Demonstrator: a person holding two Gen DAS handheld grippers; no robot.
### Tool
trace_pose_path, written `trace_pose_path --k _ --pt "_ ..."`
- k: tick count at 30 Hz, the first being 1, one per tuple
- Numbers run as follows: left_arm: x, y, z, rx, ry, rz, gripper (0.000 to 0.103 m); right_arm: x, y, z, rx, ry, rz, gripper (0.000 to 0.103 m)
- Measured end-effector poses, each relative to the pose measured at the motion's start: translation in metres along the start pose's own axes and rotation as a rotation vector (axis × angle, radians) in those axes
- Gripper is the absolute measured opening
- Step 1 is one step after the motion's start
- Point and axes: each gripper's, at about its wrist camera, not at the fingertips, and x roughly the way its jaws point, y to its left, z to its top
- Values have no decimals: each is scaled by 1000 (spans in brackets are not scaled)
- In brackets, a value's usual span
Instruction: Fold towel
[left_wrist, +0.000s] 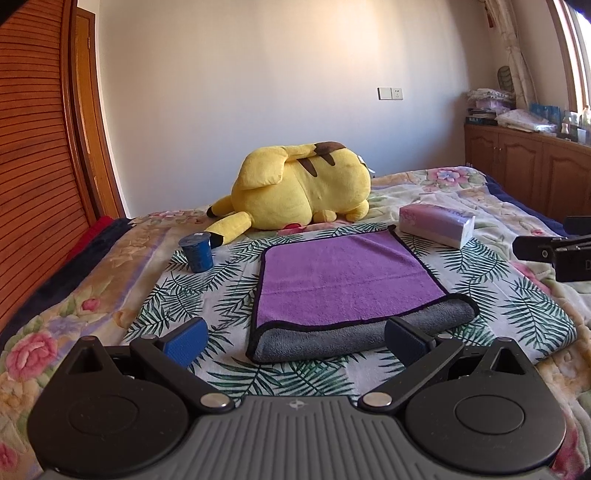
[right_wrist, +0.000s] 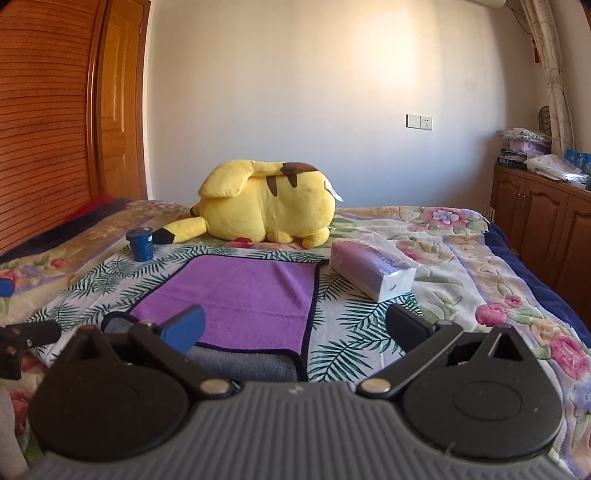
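A towel, purple on top and grey underneath with a black hem (left_wrist: 343, 280), lies on the leaf-print cloth on the bed, folded over with its thick grey fold along the near edge. It also shows in the right wrist view (right_wrist: 240, 295). My left gripper (left_wrist: 295, 338) is open and empty, just in front of the near fold. My right gripper (right_wrist: 295, 328) is open and empty, over the towel's near right corner. In the left wrist view the right gripper's black tip (left_wrist: 546, 251) shows at the right edge.
A yellow plush toy (left_wrist: 303, 188) lies behind the towel. A blue cup (left_wrist: 197, 253) stands at the far left of the cloth. A tissue pack (left_wrist: 436, 223) lies at the towel's far right corner. A wooden wardrobe (left_wrist: 40, 147) is left, cabinets (left_wrist: 524, 162) right.
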Motion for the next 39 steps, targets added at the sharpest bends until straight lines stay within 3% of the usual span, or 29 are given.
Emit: trace_pose_path --k 28,39 --pt "76 27 10 8 109 -44 86 62 3 4 -50 74 46 103" --pt "105 38 9 -23 158 -92 72 85 4 0 -70 123 63 103"
